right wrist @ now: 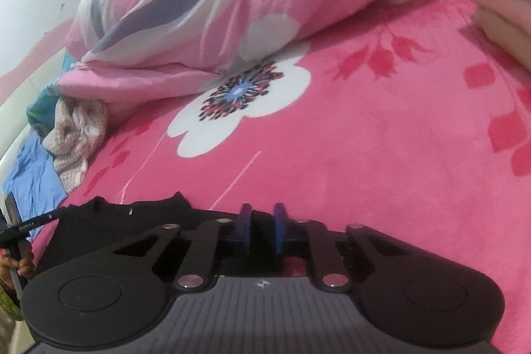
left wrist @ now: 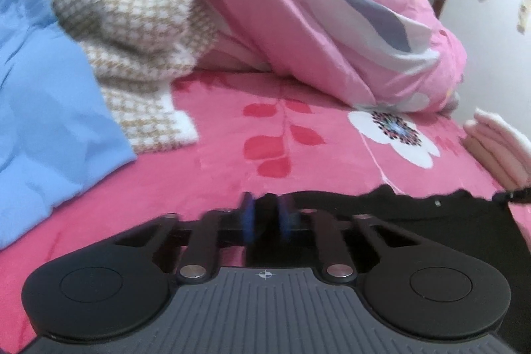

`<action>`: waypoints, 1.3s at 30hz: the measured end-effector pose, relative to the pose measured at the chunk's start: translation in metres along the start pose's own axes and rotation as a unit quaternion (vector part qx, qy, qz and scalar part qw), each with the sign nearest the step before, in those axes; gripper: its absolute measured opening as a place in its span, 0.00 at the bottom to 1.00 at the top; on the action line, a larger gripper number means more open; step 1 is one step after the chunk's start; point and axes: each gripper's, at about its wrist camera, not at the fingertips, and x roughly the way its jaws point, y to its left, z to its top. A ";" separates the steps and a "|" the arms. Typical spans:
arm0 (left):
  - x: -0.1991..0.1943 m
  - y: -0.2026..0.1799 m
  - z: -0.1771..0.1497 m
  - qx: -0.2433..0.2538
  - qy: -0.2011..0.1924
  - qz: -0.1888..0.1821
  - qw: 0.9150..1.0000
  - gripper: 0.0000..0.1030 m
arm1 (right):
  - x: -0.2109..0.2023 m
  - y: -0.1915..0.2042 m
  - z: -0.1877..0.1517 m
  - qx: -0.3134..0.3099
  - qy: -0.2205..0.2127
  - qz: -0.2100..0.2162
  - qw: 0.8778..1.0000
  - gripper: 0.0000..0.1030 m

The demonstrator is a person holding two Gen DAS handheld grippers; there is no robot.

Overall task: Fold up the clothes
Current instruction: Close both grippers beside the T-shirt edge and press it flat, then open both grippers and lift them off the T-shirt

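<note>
Because both tools pinch the near edge of the black garment (left wrist: 415,221) lying on the pink bedsheet (left wrist: 332,148), left gripper (left wrist: 267,218) and right gripper (right wrist: 262,229) narrowed onto cloth, it looks readied for lifting and folding.

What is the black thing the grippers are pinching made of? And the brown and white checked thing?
Black garment: probably soft woven or knit cloth; matte, limp, wavy edge. Checked garment: looks like fuzzy knit or fleece; nubby, thick, slumped folds.
</note>
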 end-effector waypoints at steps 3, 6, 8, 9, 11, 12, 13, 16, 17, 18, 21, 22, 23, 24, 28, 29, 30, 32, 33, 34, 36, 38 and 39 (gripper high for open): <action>-0.004 -0.006 -0.002 0.004 -0.018 0.023 1.000 0.02 | -0.007 0.006 -0.003 -0.010 -0.017 0.001 1.000 0.05; -0.017 -0.012 0.001 0.004 -0.049 0.029 0.998 0.02 | -0.017 0.012 -0.004 -0.020 -0.041 -0.006 0.999 0.04; -0.026 -0.015 0.005 0.005 -0.066 0.034 0.997 0.02 | -0.024 0.016 -0.003 -0.025 -0.058 -0.010 0.998 0.04; -0.030 -0.016 0.007 0.004 -0.074 0.036 0.997 0.02 | -0.028 0.018 -0.003 -0.028 -0.065 -0.013 0.997 0.04; -0.037 -0.017 0.013 0.004 -0.088 0.037 0.995 0.02 | -0.035 0.020 -0.001 -0.031 -0.079 -0.014 0.996 0.04; -0.038 -0.019 0.015 0.007 -0.092 0.039 0.995 0.02 | -0.037 0.020 0.001 -0.031 -0.084 -0.014 0.996 0.04; -0.037 -0.020 0.018 0.012 -0.094 0.040 0.995 0.02 | -0.039 0.021 0.003 -0.032 -0.089 -0.013 0.995 0.04; -0.030 -0.022 0.021 0.018 -0.092 0.047 0.994 0.02 | -0.039 0.019 0.007 -0.032 -0.096 -0.016 0.995 0.03; -0.027 -0.022 0.022 0.018 -0.091 0.049 0.994 0.02 | -0.037 0.018 0.009 -0.029 -0.096 -0.018 0.995 0.03; -0.023 -0.021 0.022 0.016 -0.090 0.051 0.995 0.02 | -0.035 0.016 0.010 -0.025 -0.097 -0.020 0.995 0.03; -0.017 -0.019 0.023 0.013 -0.087 0.054 0.995 0.01 | -0.027 0.012 0.013 -0.021 -0.095 -0.020 0.995 0.03; -0.014 -0.017 0.023 0.013 -0.085 0.055 0.995 0.02 | -0.025 0.011 0.014 -0.020 -0.095 -0.021 0.995 0.03; -0.011 -0.016 0.022 0.014 -0.081 0.057 0.995 0.02 | -0.022 0.010 0.015 -0.020 -0.094 -0.022 0.995 0.04; -0.009 -0.015 0.022 0.014 -0.077 0.059 0.995 0.02 | -0.020 0.009 0.016 -0.020 -0.092 -0.022 0.995 0.03; 0.008 -0.007 0.016 0.013 -0.045 0.073 0.996 0.02 | -0.007 0.004 0.016 -0.021 -0.081 -0.024 0.996 0.03; 0.013 -0.004 0.013 0.012 -0.035 0.077 0.996 0.02 | -0.002 0.001 0.015 -0.017 -0.075 -0.024 0.997 0.03; 0.017 -0.002 0.012 0.009 -0.025 0.079 0.996 0.02 | 0.002 -0.001 0.014 -0.014 -0.070 -0.024 0.997 0.04; 0.025 0.003 0.009 -0.002 0.001 0.076 0.997 0.06 | 0.012 -0.007 0.012 -0.007 -0.059 -0.025 0.998 0.04; 0.026 0.005 0.009 -0.007 0.006 0.075 0.997 0.07 | 0.016 -0.009 0.011 -0.004 -0.053 -0.025 0.998 0.04; 0.026 0.007 0.010 -0.015 0.010 0.073 0.997 0.09 | 0.022 -0.013 0.010 0.004 -0.042 -0.029 0.999 0.04; 0.022 0.011 0.012 -0.033 0.015 0.067 0.997 0.22 | 0.025 -0.022 0.008 0.031 -0.032 -0.027 0.999 0.06; 0.014 0.015 0.014 -0.050 0.017 0.073 0.996 0.37 | 0.020 -0.030 0.008 0.063 -0.034 -0.015 0.997 0.17; 0.009 0.016 0.015 -0.054 0.017 0.079 0.995 0.39 | 0.013 -0.032 0.007 0.076 -0.039 -0.015 0.996 0.24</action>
